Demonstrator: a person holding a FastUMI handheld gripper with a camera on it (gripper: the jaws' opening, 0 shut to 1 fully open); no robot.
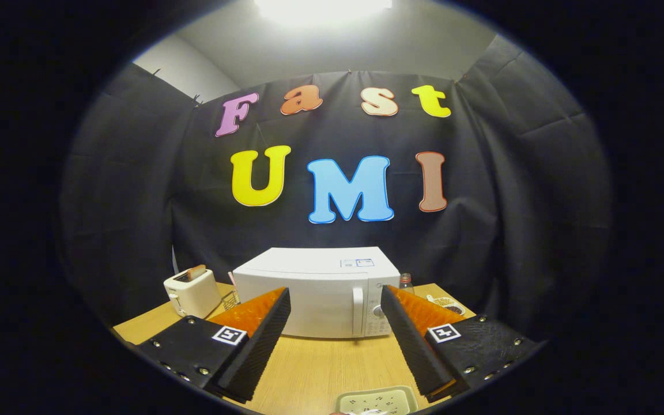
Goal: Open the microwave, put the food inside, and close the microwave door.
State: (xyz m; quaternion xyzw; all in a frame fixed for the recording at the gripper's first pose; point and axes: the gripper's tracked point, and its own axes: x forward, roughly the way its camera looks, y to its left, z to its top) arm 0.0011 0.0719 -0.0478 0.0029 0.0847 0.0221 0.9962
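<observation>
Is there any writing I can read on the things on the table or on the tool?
On the microwave: stickers on top, too small to read.
On its control panel: markings, too blurred to read.
On the gripper, open, microwave beyond its fingers: square coded markers, no words.

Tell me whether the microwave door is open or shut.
Shut: the microwave door lies flush with its front, handle untouched beyond the open jaws.
</observation>
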